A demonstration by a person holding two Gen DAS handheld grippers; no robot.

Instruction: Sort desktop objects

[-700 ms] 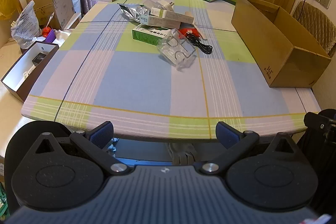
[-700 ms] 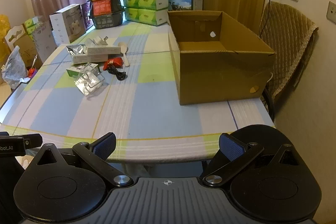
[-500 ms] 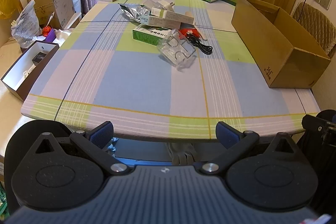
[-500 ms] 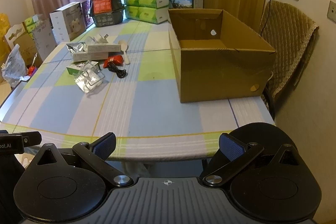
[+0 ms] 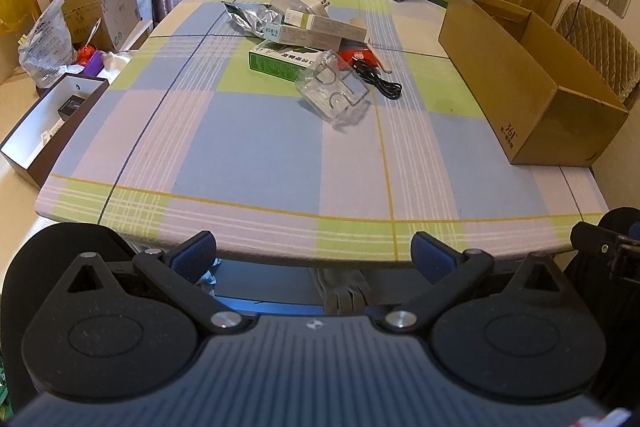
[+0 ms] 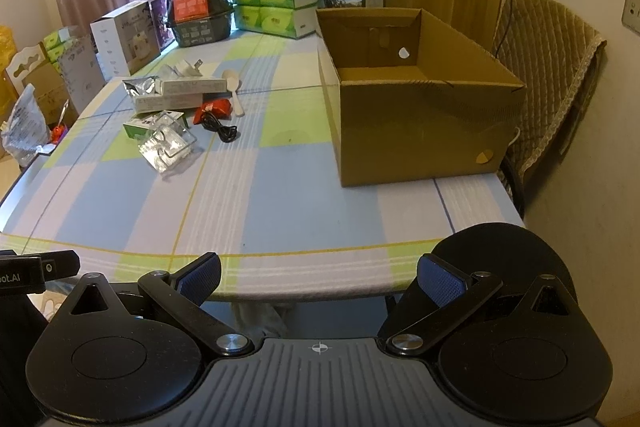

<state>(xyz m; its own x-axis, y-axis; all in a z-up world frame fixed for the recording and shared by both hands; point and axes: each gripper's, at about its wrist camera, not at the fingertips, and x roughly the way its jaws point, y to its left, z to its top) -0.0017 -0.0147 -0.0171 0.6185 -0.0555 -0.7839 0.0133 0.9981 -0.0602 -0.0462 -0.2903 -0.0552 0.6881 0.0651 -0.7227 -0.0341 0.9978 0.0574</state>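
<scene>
**Observer:** What's changed over the last moment?

**Operator:** Hardly anything. My left tool [image 5: 314, 253] and right tool [image 6: 320, 279] have crept slightly nearer the tabletop [image 5: 248, 147] edge, both with jaws spread wide and empty. The clutter hasn't shifted: clear plastic case [image 5: 332, 91], green box [image 5: 280, 61], black cable [image 5: 378, 81], all heaped mid-table.

**Observer:** And the cardboard box [image 6: 420, 119]?

**Operator:** Open and empty as far as I can see, well apart from the heap. I judge sorting hasn't started; this is only the approach.
</scene>
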